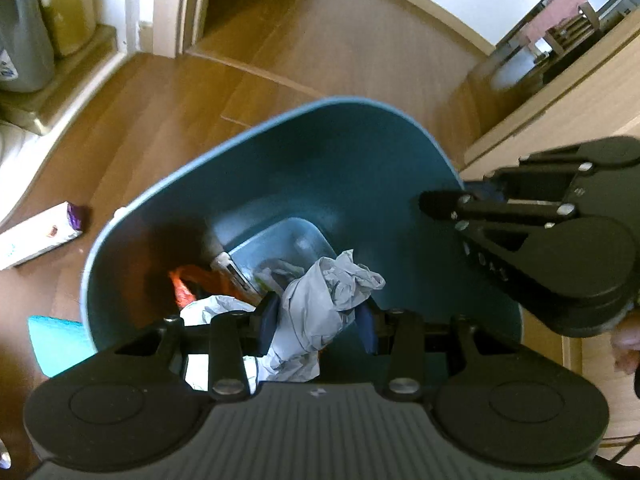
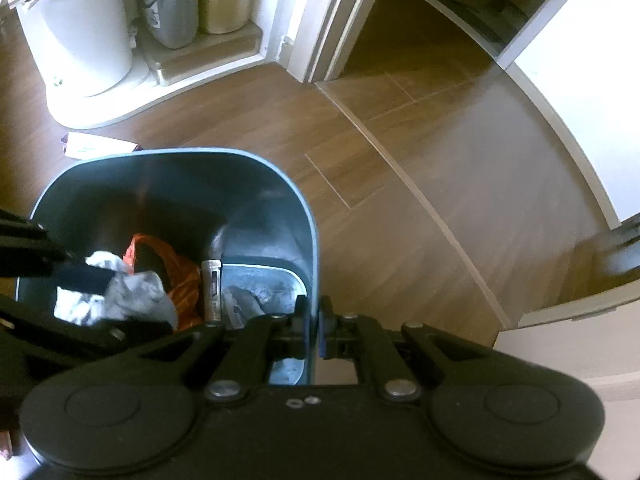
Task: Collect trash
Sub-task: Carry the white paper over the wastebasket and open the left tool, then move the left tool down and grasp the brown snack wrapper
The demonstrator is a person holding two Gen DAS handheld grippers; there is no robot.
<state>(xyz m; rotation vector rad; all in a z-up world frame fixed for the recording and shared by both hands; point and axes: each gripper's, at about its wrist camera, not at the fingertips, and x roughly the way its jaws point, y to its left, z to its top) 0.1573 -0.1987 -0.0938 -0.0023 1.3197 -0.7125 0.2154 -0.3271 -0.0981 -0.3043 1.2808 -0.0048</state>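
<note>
A blue waste bin [image 1: 340, 152] stands on the wooden floor right below both grippers. My left gripper [image 1: 318, 316] is shut on a crumpled grey-white wad of paper [image 1: 320, 300] and holds it over the bin's mouth. From the right wrist view the wad [image 2: 136, 296] and the left gripper [image 2: 100, 280] hang over the bin's left half. My right gripper [image 2: 314, 320] is shut on the bin's rim [image 2: 312, 240], one finger inside and one outside; it shows as a black arm [image 1: 424, 202] at the right. Inside lie an orange bag [image 2: 176, 276] and a silvery packet [image 2: 212, 288].
A white carton with a purple end [image 1: 36, 240] and a teal object [image 1: 56, 340] lie on the floor left of the bin. A white pedal bin [image 2: 80, 40] and large bottles [image 2: 172, 4] stand near a door frame [image 2: 320, 20]. A light wooden cabinet [image 1: 560, 128] is close on the right.
</note>
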